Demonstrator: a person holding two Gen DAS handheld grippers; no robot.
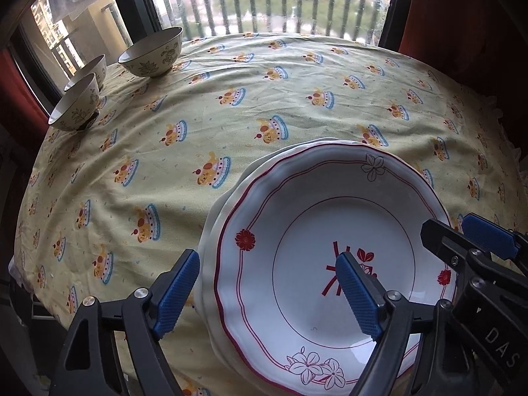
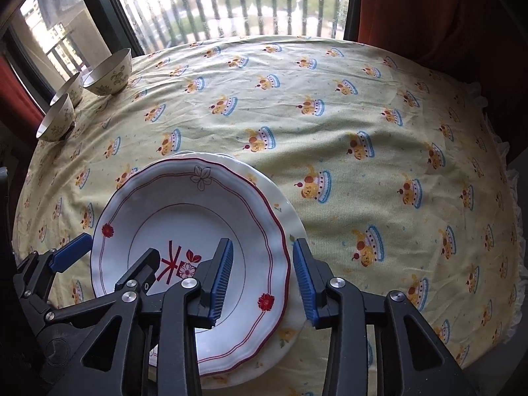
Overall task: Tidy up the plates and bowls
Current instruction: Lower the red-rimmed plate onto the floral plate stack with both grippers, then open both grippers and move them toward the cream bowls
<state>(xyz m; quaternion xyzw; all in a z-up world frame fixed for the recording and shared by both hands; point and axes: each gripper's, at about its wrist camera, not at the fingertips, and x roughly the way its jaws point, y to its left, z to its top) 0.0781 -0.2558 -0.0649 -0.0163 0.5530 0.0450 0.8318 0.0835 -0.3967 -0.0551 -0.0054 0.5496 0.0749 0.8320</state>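
A white plate with a red rim line and flower prints (image 1: 330, 171) (image 2: 184, 198) lies on top of a stack of cream plates (image 2: 287, 211) on the table's near side. My left gripper (image 1: 267, 293) (image 2: 109, 260) stands open astride the top plate's left rim, one blue pad outside it and one over the plate's well. My right gripper (image 2: 264, 279) (image 1: 462, 241) is open astride the right rim, with gaps between pads and plate. Three patterned bowls stand apart at the far left: a large bowl (image 1: 151, 56) (image 2: 109, 72), a middle bowl (image 1: 89, 69) (image 2: 71, 87) and a near bowl (image 1: 76, 105) (image 2: 56, 118).
A yellow tablecloth with a cake pattern (image 1: 264, 92) (image 2: 363, 115) covers the round table. A window with railings (image 1: 264, 0) runs along the far edge, with a red curtain (image 2: 429, 10) at the right. The cloth's frilled edge (image 2: 514, 198) hangs at the right.
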